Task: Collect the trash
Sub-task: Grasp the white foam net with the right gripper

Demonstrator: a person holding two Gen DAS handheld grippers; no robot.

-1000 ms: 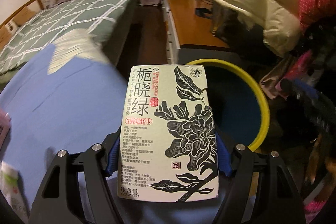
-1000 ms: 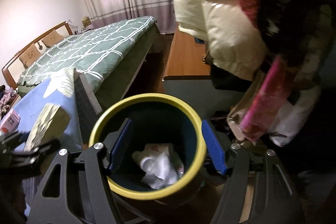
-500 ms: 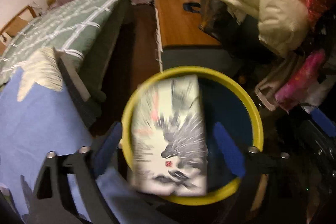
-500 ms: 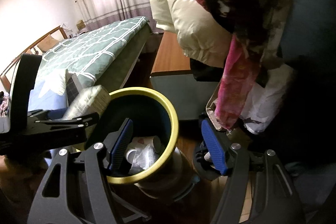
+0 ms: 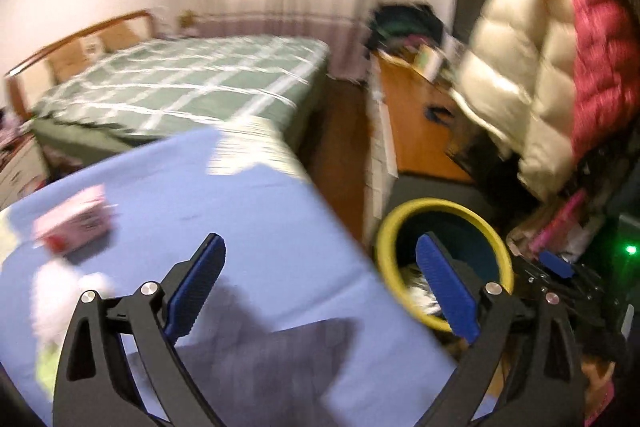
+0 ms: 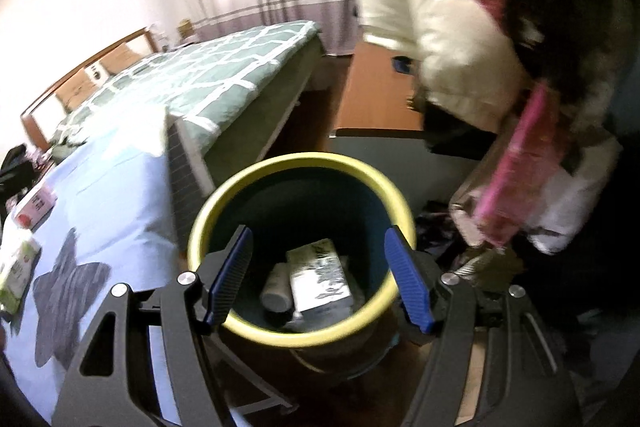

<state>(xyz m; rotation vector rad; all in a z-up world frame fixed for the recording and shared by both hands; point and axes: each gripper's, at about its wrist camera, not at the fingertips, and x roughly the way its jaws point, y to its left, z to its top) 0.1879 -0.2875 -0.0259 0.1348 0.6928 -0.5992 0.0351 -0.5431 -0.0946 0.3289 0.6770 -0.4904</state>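
The yellow-rimmed trash bin (image 6: 296,161) stands on the floor beside the blue-covered table (image 6: 112,187). Inside it lie the pale green tea box (image 6: 320,279) and a white bottle (image 6: 276,291). My right gripper (image 6: 319,233) hangs over the bin's mouth, open and holding nothing. My left gripper (image 5: 320,243) is above the table's edge, left of the bin (image 5: 440,205); its jaws are opening wide with nothing between them. A pink box (image 5: 74,223) and a blurred white lump (image 5: 60,299) lie on the table. A green-and-white pack (image 6: 16,271) lies at its near left.
A bed (image 5: 180,91) with a green checked cover fills the back left. A wooden desk (image 5: 412,123) runs along the right behind the bin. Cream and pink padded coats (image 5: 520,67) hang close above the bin's right side. Dark floor shows between bed and desk.
My left gripper let go of the tea box over the bin, and the box now lies inside. The left gripper then swung up and left over the table. The right gripper came back over the bin.
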